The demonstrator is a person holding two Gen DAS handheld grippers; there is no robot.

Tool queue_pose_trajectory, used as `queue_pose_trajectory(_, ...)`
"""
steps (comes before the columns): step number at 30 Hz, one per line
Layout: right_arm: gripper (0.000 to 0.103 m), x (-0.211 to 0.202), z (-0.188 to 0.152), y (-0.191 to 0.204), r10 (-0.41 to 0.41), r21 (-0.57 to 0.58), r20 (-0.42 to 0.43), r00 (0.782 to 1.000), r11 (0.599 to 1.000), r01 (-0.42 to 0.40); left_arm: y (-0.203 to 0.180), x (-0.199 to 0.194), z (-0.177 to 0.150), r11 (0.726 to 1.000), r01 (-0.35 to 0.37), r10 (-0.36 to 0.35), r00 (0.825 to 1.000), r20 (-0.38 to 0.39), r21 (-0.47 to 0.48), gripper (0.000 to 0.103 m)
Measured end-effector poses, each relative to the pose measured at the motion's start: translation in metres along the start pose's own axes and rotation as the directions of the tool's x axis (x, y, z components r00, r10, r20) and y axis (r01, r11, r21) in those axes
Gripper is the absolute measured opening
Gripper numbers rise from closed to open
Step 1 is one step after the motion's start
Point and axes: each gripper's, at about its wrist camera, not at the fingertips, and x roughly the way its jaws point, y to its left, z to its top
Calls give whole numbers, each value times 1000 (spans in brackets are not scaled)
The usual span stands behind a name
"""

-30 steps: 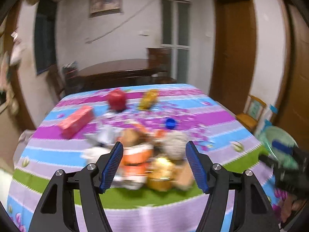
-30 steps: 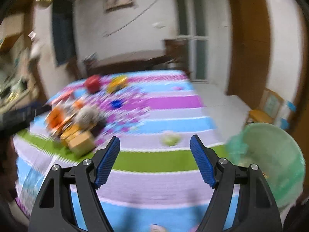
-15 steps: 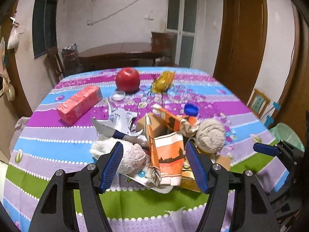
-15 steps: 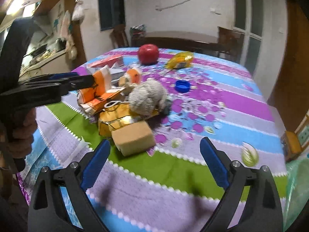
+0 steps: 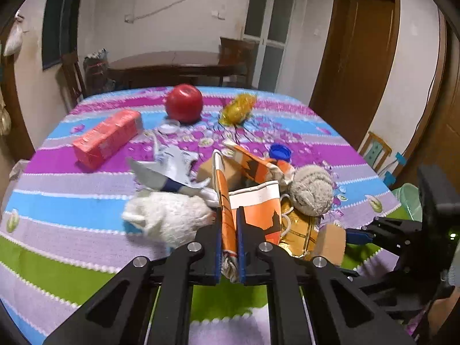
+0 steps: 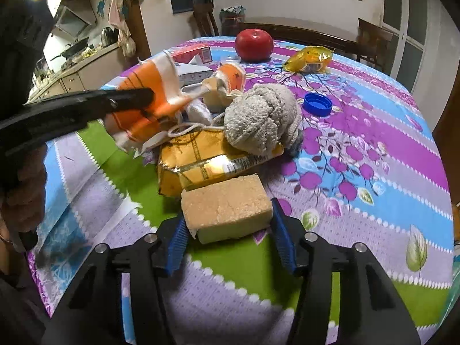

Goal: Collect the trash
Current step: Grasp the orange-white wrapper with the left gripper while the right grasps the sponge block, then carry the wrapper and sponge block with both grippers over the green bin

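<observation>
An orange-and-white paper bag [image 5: 253, 210] stands crumpled in the trash pile near the table's front edge. My left gripper [image 5: 229, 230] is shut on its folded edge, and it shows in the right wrist view as a black arm [image 6: 129, 97] held by a hand. A tan sponge block [image 6: 227, 210] lies in front of a gold foil packet [image 6: 201, 158]. My right gripper [image 6: 230, 235] is closing around the sponge, with both blue pads against its sides. The left wrist view shows the same sponge [image 5: 327, 241] at the lower right.
A grey towel ball [image 5: 312, 189], a white fluffy cloth [image 5: 169, 215] and a silver wrapper [image 5: 169, 166] crowd the pile. Farther back lie a red carton [image 5: 106, 136], a red apple [image 5: 184, 102], a yellow wrapper [image 5: 237, 109] and a blue cap [image 5: 279, 151]. A green bin [image 5: 411, 201] stands right of the table.
Both grippers came in to the pile. The left one, open before, has shut on the orange bag. The right one has narrowed from wide open onto the sponge.
</observation>
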Motion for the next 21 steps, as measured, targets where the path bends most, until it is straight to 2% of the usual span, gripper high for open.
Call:
queue_pose_trajectory(10,49,-40,-27,13,20,17,57,998,1000,-21,4,-67,-13,996,-80,77,992,98,27,10)
queue_pose_trajectory(13,49,-54,-33,15,21,36,84,996,999,-24,-2,-80,-16,996,-79,74,991,111,38,10)
queue_pose_trajectory(18,48,-80,-44,14,-15,80,148,989,997,4,-26,-91,-20,994,-75,63,989,130,84,10)
queue_pose_trajectory(21,48,-95,-51,8,-70,124,186,980,991,47,-42,-91,-21,992,-64,49,990,131,110,10)
